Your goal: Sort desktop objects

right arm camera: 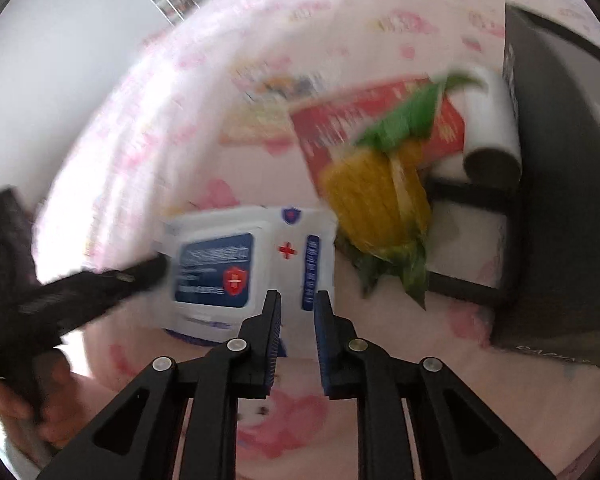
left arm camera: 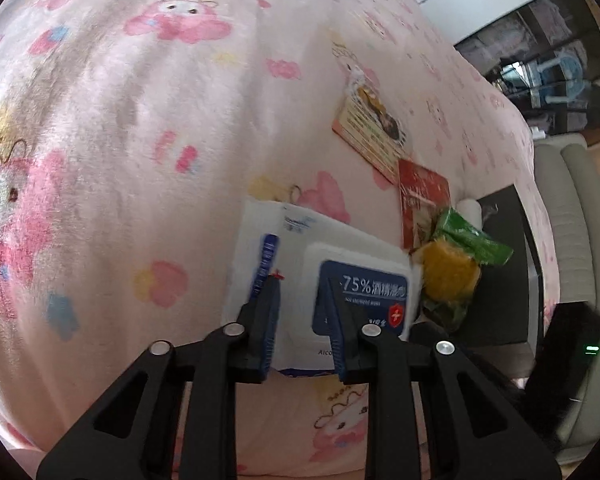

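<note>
A white pack of alcohol wipes (left arm camera: 352,248) with a blue label lies on the pink cartoon blanket (left arm camera: 140,140). My left gripper (left arm camera: 300,280) is shut on the pack's near edge, one finger on each side of it. In the right wrist view the same pack (right arm camera: 268,240) shows, with the left gripper (right arm camera: 140,276) reaching it from the left. My right gripper (right arm camera: 298,296) is shut, its tips over the pack's near right corner; nothing shows clamped between them. A yellow toy corn cob (right arm camera: 380,200) in green wrapping lies just right of the pack.
A red card (left arm camera: 424,200), an orange-edged card (left arm camera: 372,136) and a white roll (right arm camera: 492,132) lie beyond the corn cob (left arm camera: 452,272). A black box (right arm camera: 560,200) stands at the right. A hand (right arm camera: 20,408) holds the left gripper. A grey sofa (left arm camera: 572,240) borders the blanket.
</note>
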`<state>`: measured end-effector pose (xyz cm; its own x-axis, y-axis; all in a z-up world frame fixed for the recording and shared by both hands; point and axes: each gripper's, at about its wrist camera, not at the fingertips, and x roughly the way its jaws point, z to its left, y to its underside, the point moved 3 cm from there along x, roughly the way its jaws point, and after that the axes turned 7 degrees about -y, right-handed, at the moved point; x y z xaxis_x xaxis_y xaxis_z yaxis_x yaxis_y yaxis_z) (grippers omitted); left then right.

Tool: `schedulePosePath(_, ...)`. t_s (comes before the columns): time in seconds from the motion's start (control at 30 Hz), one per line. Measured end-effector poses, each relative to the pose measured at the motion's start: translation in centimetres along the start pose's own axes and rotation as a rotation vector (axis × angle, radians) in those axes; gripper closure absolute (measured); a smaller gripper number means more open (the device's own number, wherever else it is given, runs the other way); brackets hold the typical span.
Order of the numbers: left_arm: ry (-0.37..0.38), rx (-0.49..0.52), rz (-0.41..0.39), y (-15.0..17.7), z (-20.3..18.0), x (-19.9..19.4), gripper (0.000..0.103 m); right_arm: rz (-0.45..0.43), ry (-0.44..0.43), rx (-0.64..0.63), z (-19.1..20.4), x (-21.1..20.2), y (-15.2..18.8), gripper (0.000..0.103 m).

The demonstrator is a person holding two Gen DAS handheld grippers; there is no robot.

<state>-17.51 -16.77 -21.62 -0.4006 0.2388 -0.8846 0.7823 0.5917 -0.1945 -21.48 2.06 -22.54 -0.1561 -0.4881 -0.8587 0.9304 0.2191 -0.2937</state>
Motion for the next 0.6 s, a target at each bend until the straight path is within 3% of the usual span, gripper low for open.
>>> schedulePosePath(0.07, 0.028, -0.045, -0.011, -0.1, 0.6, -0.3, 0.085, 0.012, 0.023, 0.036, -0.7, 0.4, -0.4, 0.087)
schedulePosePath(0.13, 0.039, -0.084, -0.045, -0.3, 1.2, -1.1, 0.085, -0.017, -0.029, 0.070, -1.0, -0.4, -0.4, 0.086)
schedulePosePath(0.23, 0.028, -0.115, -0.090, -0.6, 1.7, -1.8, 0.084, -0.061, -0.082, 0.101, -0.9, -1.0, -1.0, 0.074)
schedulePosePath(0.37, -0.014, -0.110, -0.064, -0.6, 1.7, -0.7, 0.084, -0.062, -0.125, 0.152, -1.0, 0.6, -2.2, 0.066)
schedulePosePath(0.47, -0.052, -0.107, -0.028, -0.5, 1.7, 0.5, 0.081, -0.066, -0.126, 0.189, -1.2, 2.1, -3.0, 0.055)
schedulePosePath(0.6, -0.061, -0.107, 0.006, -0.3, 1.8, 1.3, 0.074, -0.062, -0.124, 0.191, -0.8, 3.3, -4.0, 0.052)
